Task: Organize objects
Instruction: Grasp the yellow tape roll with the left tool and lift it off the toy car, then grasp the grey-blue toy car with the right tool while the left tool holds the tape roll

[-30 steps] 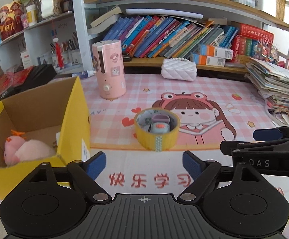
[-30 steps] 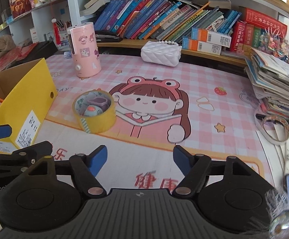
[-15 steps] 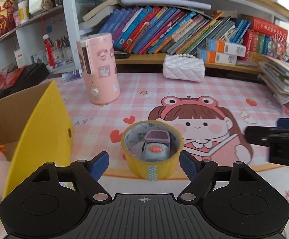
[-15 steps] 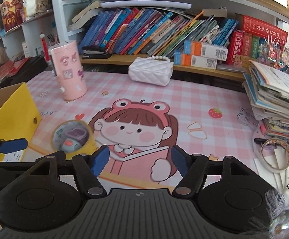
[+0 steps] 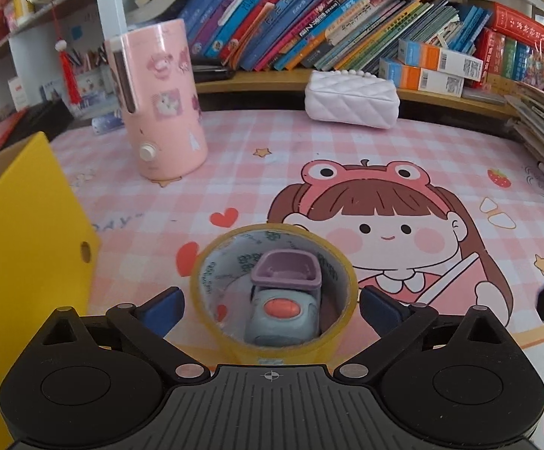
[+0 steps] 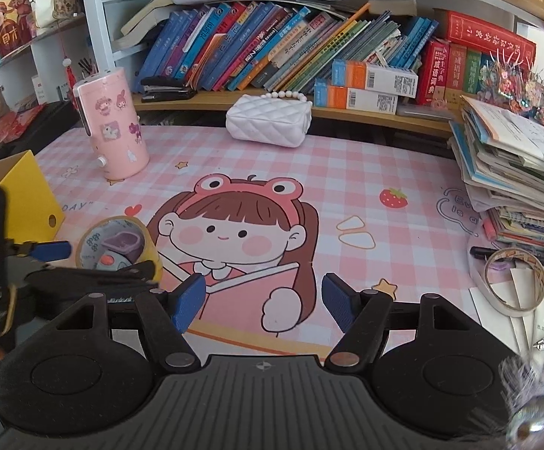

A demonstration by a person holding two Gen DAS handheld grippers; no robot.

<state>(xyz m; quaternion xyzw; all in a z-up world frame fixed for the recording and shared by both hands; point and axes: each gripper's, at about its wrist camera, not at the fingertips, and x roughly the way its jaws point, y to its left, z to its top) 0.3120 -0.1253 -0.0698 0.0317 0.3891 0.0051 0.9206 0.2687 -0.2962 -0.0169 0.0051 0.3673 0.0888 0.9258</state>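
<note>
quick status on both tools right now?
Left tool: jaws opening, straddling the yellow tape roll without pressing on it; nothing held.
Right tool: open, nothing between its fingers, only the mat below.

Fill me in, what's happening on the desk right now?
A person is tidying the desk with two handheld grippers. The left gripper has its jaws opening on either side of the yellow tape roll, which stands between them, not yet squeezed. A small toy car sits inside the roll. The yellow box stands beside it, at the left of the left wrist view. The right gripper hangs open and empty over the pink mat.
</note>
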